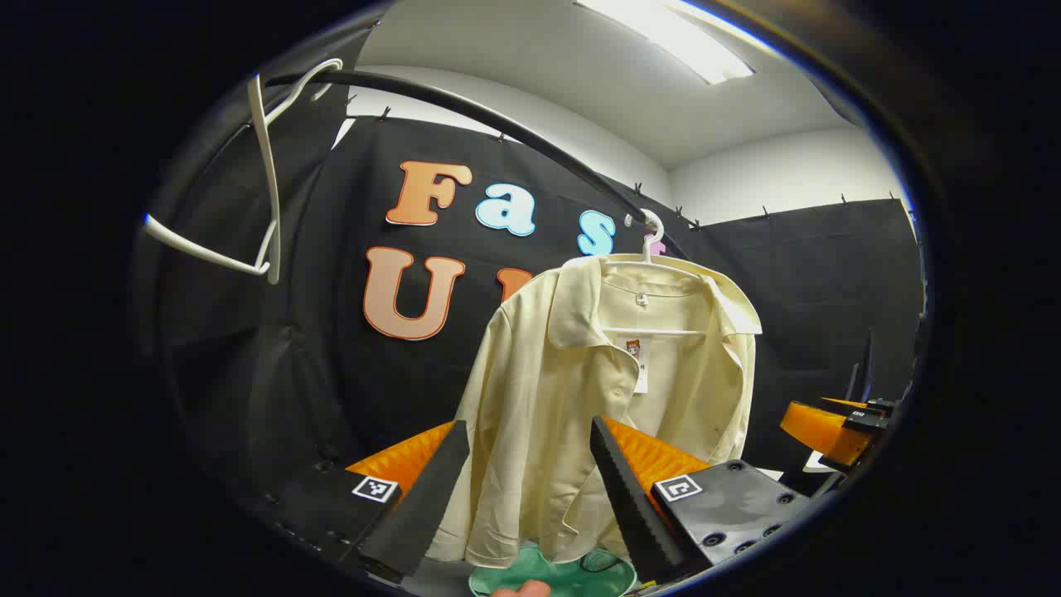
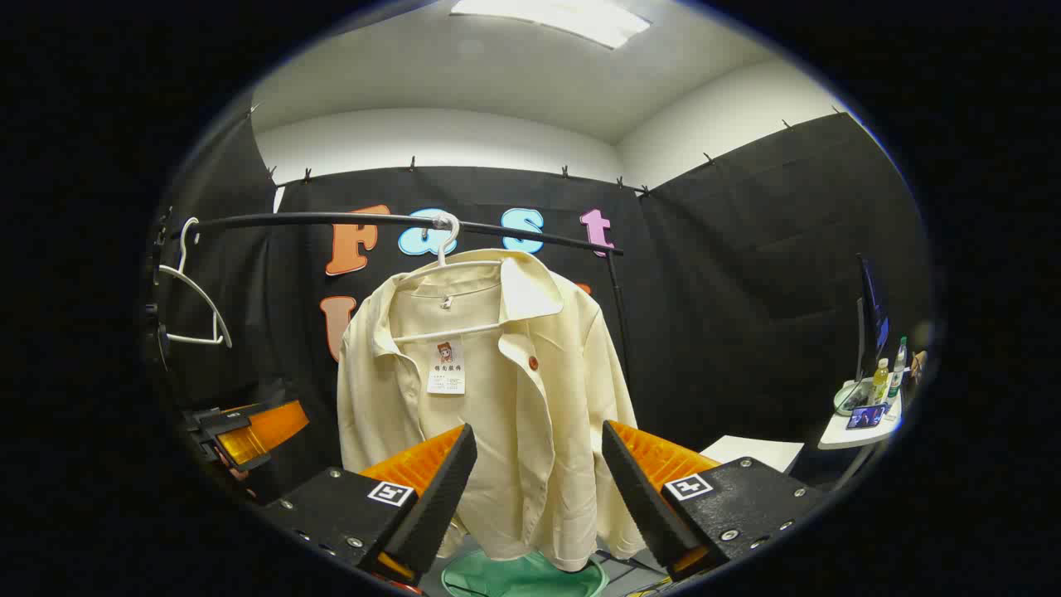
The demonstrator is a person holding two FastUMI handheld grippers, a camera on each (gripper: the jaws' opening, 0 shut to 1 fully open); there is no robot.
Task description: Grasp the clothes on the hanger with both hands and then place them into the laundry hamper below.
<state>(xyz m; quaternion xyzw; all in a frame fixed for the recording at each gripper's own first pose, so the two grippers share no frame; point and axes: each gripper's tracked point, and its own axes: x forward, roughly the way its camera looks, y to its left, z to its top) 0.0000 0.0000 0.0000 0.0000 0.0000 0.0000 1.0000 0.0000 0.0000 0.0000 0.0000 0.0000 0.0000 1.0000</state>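
Observation:
A cream shirt (image 1: 580, 390) (image 2: 489, 390) hangs on a white hanger (image 1: 651, 236) (image 2: 443, 236) from a black rail (image 1: 497, 128) (image 2: 398, 220). Below it stands a green hamper (image 1: 551, 576) (image 2: 522, 576). In the left gripper view, my left gripper (image 1: 530, 497) is open, its fingers framing the shirt's lower part from a short way off. In the right gripper view, my right gripper (image 2: 539, 489) is open too, with the shirt's hem seen between its fingers. The right gripper (image 1: 837, 427) also shows at the far right of the left gripper view, and the left gripper (image 2: 240, 431) at the left of the right gripper view.
An empty white hanger (image 1: 265, 182) (image 2: 195, 298) hangs at the rail's left end. The rail's upright post (image 2: 617, 315) stands right of the shirt. A small white table (image 2: 862, 419) with bottles and a screen stands at the far right. A fingertip (image 1: 522, 589) shows at the bottom edge.

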